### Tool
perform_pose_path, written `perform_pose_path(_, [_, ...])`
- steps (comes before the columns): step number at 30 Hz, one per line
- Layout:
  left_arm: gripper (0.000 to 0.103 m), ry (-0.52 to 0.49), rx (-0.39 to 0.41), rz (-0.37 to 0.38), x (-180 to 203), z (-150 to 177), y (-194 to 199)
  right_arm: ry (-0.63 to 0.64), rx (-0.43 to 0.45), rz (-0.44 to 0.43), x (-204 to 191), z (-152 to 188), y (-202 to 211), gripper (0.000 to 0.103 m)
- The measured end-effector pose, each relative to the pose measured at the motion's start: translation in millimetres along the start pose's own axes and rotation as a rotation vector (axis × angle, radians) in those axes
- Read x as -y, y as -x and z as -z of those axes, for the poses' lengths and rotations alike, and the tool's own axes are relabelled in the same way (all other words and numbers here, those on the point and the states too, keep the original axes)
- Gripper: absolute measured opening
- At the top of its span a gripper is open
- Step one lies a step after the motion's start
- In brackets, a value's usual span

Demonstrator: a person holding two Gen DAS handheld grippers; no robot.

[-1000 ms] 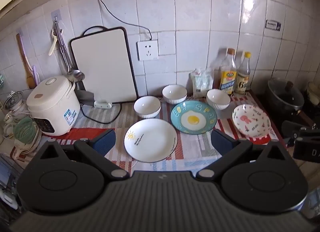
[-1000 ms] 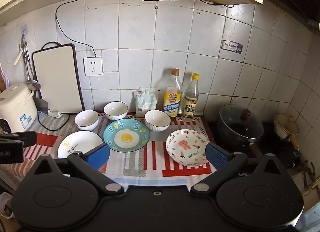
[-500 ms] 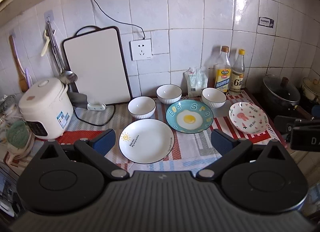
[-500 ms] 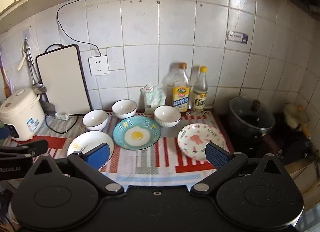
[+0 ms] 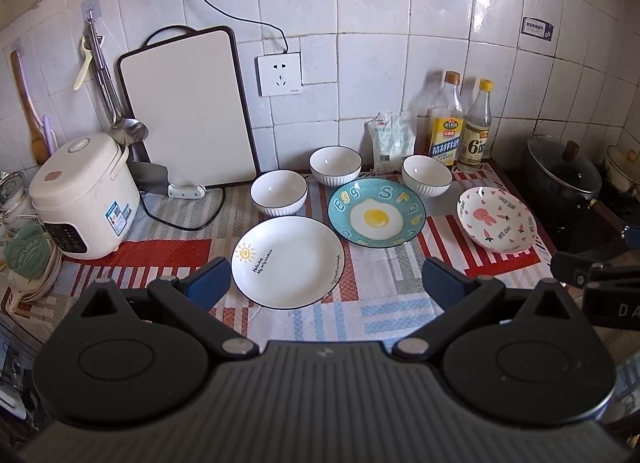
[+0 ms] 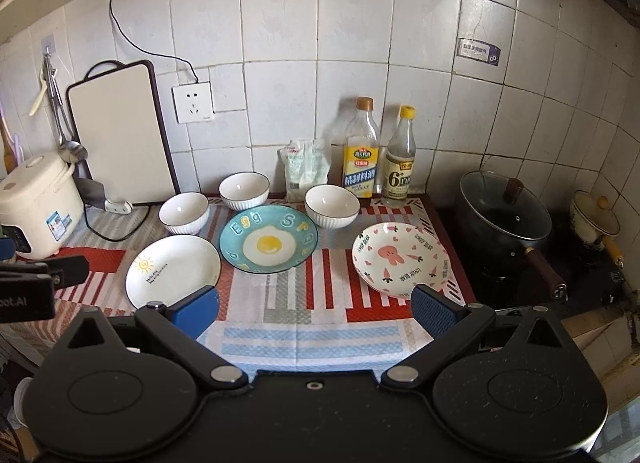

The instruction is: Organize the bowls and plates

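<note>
**Both grippers backed off, nothing picked yet**

Since a second ago both views pulled back slightly; dishes unmoved, so sorting hasn't begun. Left to right on the desk (image 5: 392, 275): rice cooker (image 5: 82, 195), white plate (image 5: 288, 261), three bowls (image 5: 279, 193), egg plate (image 5: 376, 212), pink plate (image 5: 497, 219), pot (image 5: 562, 179). Left gripper (image 5: 325, 277) and right gripper (image 6: 316, 305): fingers released, empty. Bottles (image 5: 447, 125) crowd the rear bowl.

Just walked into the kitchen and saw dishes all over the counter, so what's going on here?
A person is holding two grippers over the counter, about to sort the dishes. Both the left gripper and the right gripper are open and empty. Nothing is stacked yet: the white sun plate, the egg plate and the pink rabbit plate lie apart on the striped cloth, with three white bowls behind them.
</note>
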State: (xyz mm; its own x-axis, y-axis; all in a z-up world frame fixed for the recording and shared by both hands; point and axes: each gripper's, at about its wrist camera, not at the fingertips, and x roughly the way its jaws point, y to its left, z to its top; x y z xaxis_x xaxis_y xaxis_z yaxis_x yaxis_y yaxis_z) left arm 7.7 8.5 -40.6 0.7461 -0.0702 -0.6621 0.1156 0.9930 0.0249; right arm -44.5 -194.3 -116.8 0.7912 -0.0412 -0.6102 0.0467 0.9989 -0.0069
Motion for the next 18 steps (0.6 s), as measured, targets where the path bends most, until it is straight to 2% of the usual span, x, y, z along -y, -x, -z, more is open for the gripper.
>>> perform_pose_path(18, [0.103, -0.006, -0.042, 0.007, 1.9, 0.3, -6.4, 0.023, -0.008, -0.001, 3.4, 2.2, -5.1, 0.103])
